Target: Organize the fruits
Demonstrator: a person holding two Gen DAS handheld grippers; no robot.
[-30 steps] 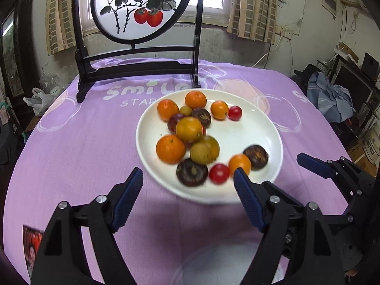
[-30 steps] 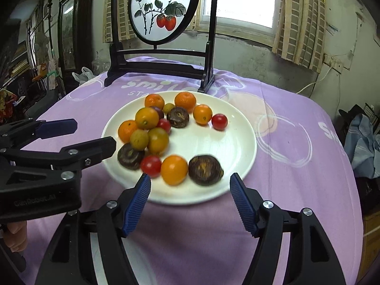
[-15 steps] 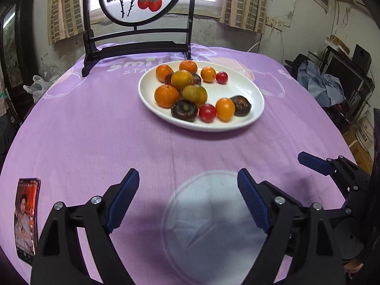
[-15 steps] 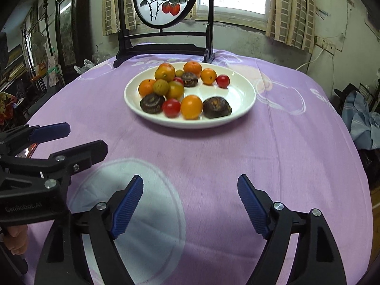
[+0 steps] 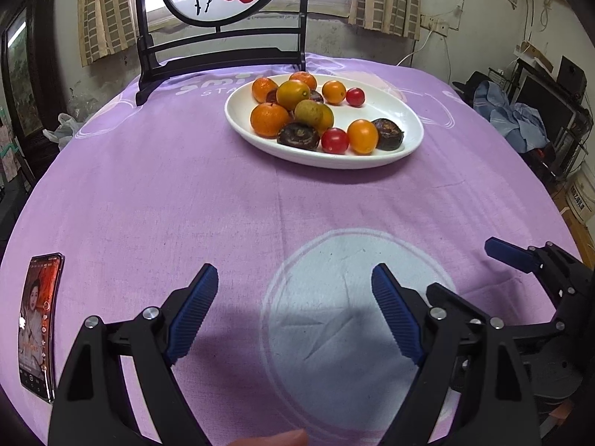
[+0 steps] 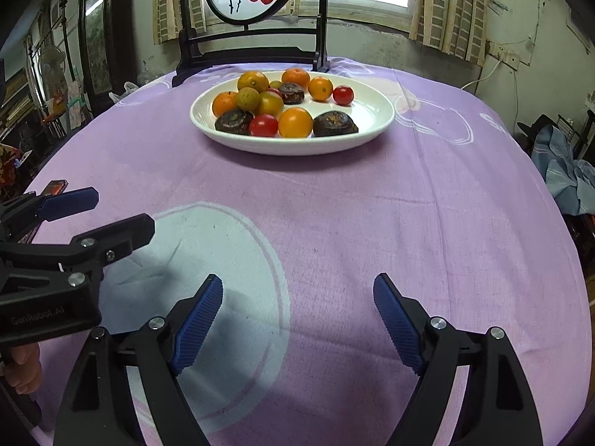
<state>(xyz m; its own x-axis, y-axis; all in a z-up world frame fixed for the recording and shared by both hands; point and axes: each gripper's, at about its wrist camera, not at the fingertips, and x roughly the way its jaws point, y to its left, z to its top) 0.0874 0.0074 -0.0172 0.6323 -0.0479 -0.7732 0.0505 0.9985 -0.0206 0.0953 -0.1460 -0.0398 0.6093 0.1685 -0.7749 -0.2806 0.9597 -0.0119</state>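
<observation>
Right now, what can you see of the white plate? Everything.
The white plate is a wide, shallow, glossy dish, ceramic by its look, with a raised rim. It lies flat and upright on the purple tablecloth, toward the table's far side, in front of a dark wooden stand. It holds a cluster of small fruits, orange, yellow-green, red and dark brown, mostly on its left half. Neither claw touches it.

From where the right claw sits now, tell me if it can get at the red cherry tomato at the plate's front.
Probably yes. The right claw is open and empty, and only bare purple cloth lies between it and the cherry tomato by the plate's near rim.
</observation>
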